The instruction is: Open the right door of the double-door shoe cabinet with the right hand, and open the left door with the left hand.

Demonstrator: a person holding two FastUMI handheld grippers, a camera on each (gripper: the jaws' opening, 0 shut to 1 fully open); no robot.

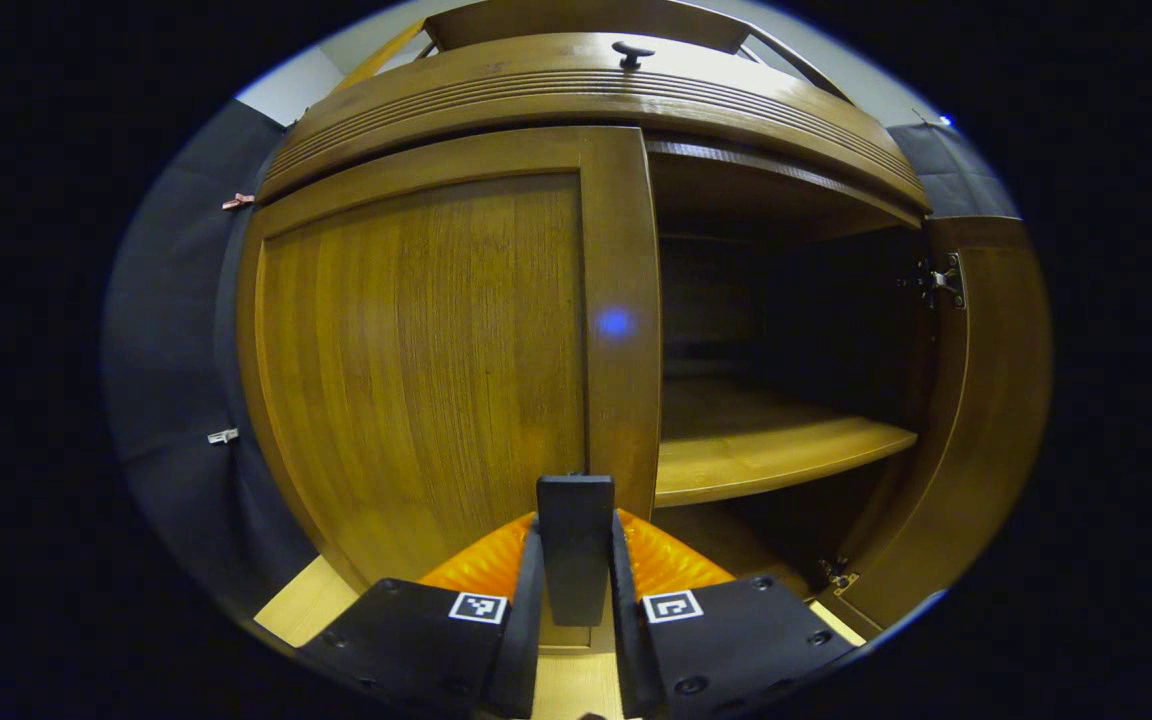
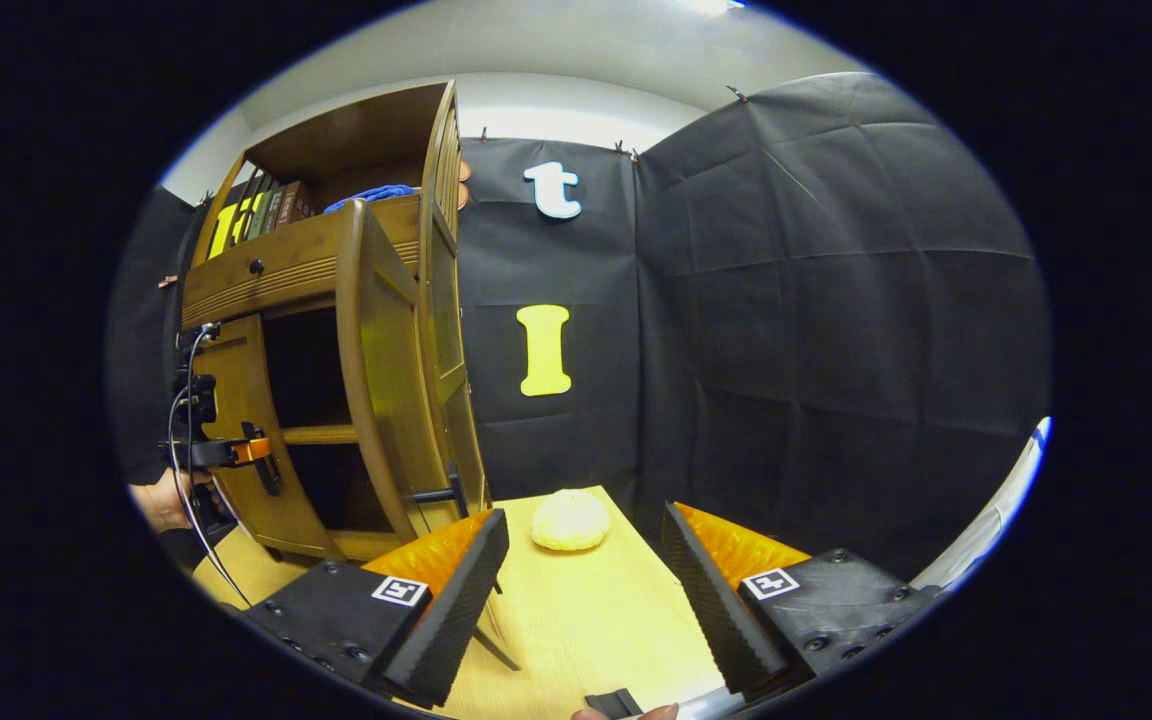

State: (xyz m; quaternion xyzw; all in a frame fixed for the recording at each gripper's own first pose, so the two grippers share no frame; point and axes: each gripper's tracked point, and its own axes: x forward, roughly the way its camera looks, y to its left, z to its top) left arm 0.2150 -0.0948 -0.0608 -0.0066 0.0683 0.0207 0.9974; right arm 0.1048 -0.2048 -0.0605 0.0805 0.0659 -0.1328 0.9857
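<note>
The left gripper (image 1: 576,580) pinched the left door's handle (image 1: 576,540) at the bottom middle; it should pull gently outward, while the right gripper (image 2: 581,590) was wide with nothing in it

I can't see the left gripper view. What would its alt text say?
The left gripper is clamped on the dark handle of the closed left door of a wooden shoe cabinet. Beside it, the right door stands swung open, showing a bare wooden shelf in the dark interior.
</note>
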